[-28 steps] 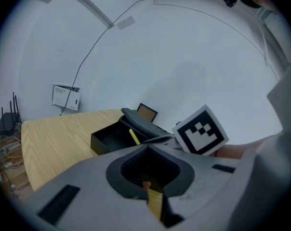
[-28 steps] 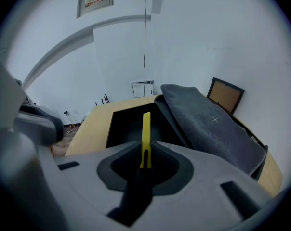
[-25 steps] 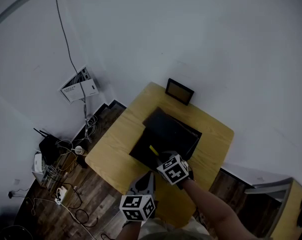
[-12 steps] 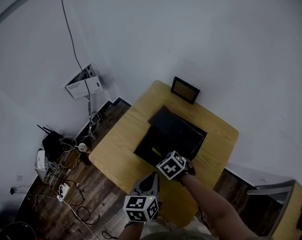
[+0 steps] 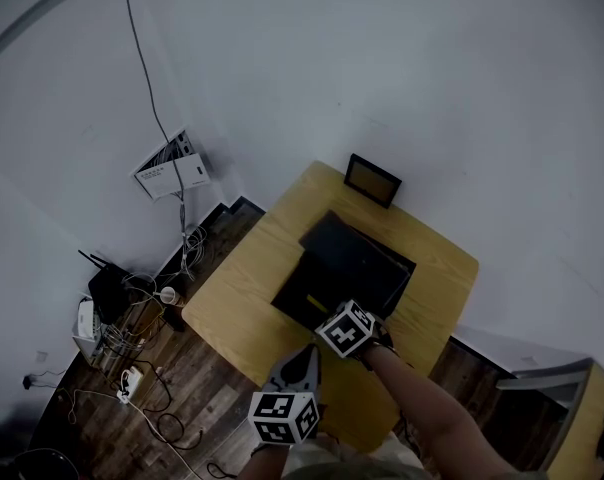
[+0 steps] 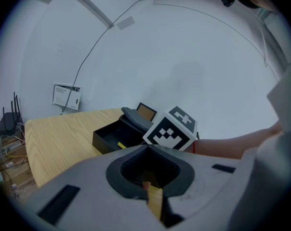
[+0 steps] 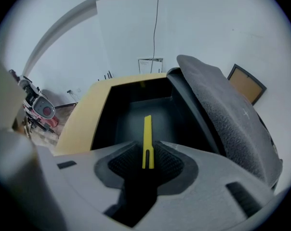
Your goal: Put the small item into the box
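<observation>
Room: plain white walls (image 5: 382, 68) behind, dark wooden floor (image 5: 217, 398) below, and a light wooden table (image 5: 232, 303) carrying the black box (image 5: 290, 293).
Black box: open, its dark inside showing; in the left gripper view it stands near the middle of the table.
Lid (image 5: 360, 256): propped up along the box's far side, grey and fuzzy on the face seen from the right gripper view.
Right gripper (image 7: 146, 159): at the box's near wall, pointing into it; jaws pinched on the yellow strip, the person's bare forearm (image 5: 432, 418) trailing away from the box.
Yellow strip (image 7: 147, 138): thin and flat, standing out from between the right jaws over the box's inside. The left gripper view shows it low by the box's near wall (image 6: 120, 145). Whether its tip touches the box's bottom cannot be told.
Left gripper (image 6: 146, 179): on the person's side of the box, apart from it and aimed toward it; jaws drawn together but for a thin slit that shows table wood, nothing gripped.
Marker cubes: the right one (image 5: 344, 330) sits over the box's near corner, the left one (image 5: 282, 418) further from the box, toward the person.
Framed panel (image 5: 372, 180): dark border, tan face, standing beyond the box at the table's far edge.
Clutter: tangled cables (image 5: 132, 313) on the floor well to the left of the box, and a white wall unit (image 5: 170, 173) with a cord running up the wall.
</observation>
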